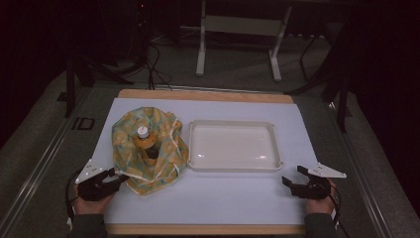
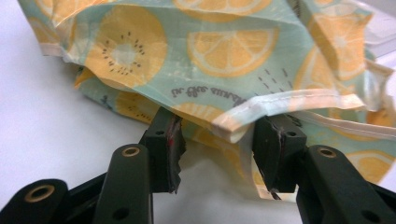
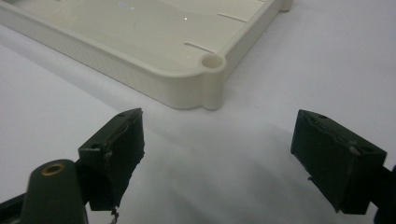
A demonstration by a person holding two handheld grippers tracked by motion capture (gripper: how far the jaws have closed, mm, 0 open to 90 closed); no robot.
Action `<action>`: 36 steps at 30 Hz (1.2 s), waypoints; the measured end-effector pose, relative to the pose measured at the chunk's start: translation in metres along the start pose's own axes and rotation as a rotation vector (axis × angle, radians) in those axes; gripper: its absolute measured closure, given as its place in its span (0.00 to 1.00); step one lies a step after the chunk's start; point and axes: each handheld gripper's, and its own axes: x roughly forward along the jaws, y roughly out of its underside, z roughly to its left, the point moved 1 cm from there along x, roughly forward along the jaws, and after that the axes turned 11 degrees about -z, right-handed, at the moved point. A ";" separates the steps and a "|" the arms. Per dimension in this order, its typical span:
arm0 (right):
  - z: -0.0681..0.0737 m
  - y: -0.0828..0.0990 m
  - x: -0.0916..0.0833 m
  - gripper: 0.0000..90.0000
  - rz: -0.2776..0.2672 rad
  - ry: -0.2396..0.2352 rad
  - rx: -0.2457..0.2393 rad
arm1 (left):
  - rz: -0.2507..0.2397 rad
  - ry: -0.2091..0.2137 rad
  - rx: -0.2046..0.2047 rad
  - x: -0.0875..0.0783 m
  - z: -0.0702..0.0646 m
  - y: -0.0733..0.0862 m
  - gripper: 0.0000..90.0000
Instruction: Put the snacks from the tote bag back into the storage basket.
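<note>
Things counted on the table

There was one fruit-print cloth bag (image 1: 148, 151), one bottle (image 1: 144, 141) standing inside it, one white tray (image 1: 234, 146), and two grippers, left gripper (image 1: 120, 177) and right gripper (image 1: 293, 175).

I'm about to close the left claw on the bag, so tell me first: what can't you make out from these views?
- Bottle, high view: the bag wraps its lower part; its label is too small and dim to read.
- Left claw, left gripper view: the bag's hem drapes over the gap, so whether cloth lies between the jaws is unclear.
- Tray, right gripper view: cut off by the top edge.
</note>
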 end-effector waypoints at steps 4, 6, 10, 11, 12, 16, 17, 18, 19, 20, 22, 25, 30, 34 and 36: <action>0.000 0.000 0.000 0.19 0.002 -0.001 0.000 | 0.014 0.006 0.011 0.000 -0.001 0.000 0.61; 0.000 0.000 0.000 0.19 0.003 -0.002 -0.001 | 0.026 0.009 0.023 0.001 -0.002 -0.001 0.61; 0.001 0.000 0.000 0.19 0.004 0.002 -0.005 | 0.049 0.021 0.042 0.001 -0.005 -0.001 0.61; 0.001 0.000 0.000 0.19 0.004 0.004 -0.006 | 0.055 0.021 0.046 0.000 -0.005 -0.001 0.61; 0.001 0.000 0.000 0.19 0.003 0.005 -0.008 | 0.060 0.021 0.050 -0.001 -0.005 -0.001 0.61; 0.001 0.000 0.000 0.19 0.003 0.005 -0.012 | 0.059 0.016 0.046 -0.003 -0.005 -0.001 0.61; 0.002 0.000 0.000 0.19 0.004 0.004 -0.011 | 0.057 0.018 0.045 -0.004 -0.005 -0.001 0.61; 0.002 0.000 0.000 0.19 0.004 0.004 -0.013 | 0.058 0.019 0.048 -0.004 -0.005 -0.002 0.61; 0.002 0.000 0.001 0.19 0.006 0.002 -0.014 | 0.056 0.021 0.049 -0.005 -0.005 -0.002 0.61; 0.002 0.000 0.001 0.19 0.009 0.002 -0.012 | 0.056 0.023 0.049 -0.005 -0.006 -0.002 0.61; 0.002 0.000 0.001 0.19 0.011 0.003 -0.015 | 0.057 0.025 0.054 -0.005 -0.007 -0.004 0.61; 0.002 0.000 0.001 0.19 0.012 0.002 -0.018 | 0.057 0.027 0.066 -0.006 -0.008 -0.006 0.62; 0.002 0.000 0.001 0.19 0.012 0.000 -0.015 | 0.087 0.029 0.093 -0.008 -0.012 -0.007 0.62; 0.002 0.000 0.001 0.19 0.014 -0.002 -0.018 | 0.115 0.036 0.119 -0.011 -0.016 -0.007 0.62; 0.002 0.000 0.001 0.19 0.014 -0.004 -0.018 | 0.124 0.043 0.124 -0.012 -0.017 -0.007 0.62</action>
